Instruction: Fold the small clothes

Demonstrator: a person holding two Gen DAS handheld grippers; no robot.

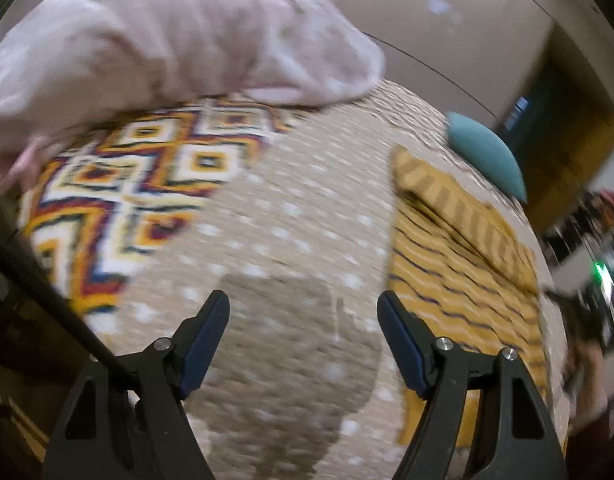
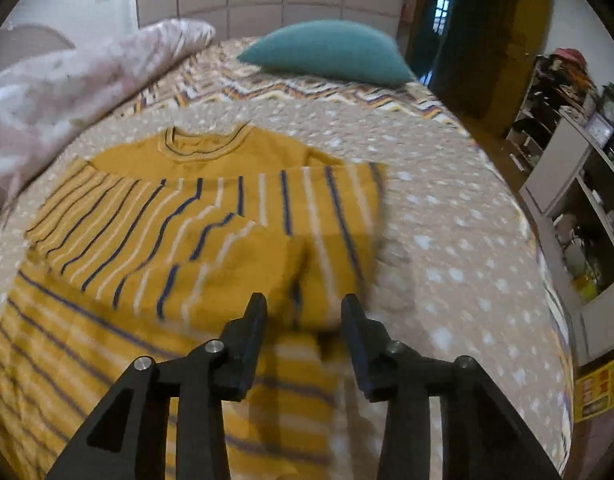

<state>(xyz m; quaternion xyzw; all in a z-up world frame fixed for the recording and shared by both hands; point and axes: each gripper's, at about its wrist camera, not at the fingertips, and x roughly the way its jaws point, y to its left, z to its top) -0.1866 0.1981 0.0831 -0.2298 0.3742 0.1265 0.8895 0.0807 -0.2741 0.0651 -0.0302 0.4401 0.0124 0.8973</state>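
Note:
A small mustard-yellow shirt (image 2: 211,208) with navy and white stripes lies on the bed, neck to the far side, with one sleeve folded in over its front. My right gripper (image 2: 303,312) is open just above the folded sleeve and holds nothing. In the left wrist view the same shirt (image 1: 459,256) lies to the right. My left gripper (image 1: 303,312) is open and empty over the bare bedspread, left of the shirt.
The beige dotted bedspread (image 2: 447,240) covers the bed. A pink quilt (image 1: 167,40) is bunched at the far left, also in the right wrist view (image 2: 67,92). A teal pillow (image 2: 327,50) lies at the head. Shelves (image 2: 575,184) stand right of the bed.

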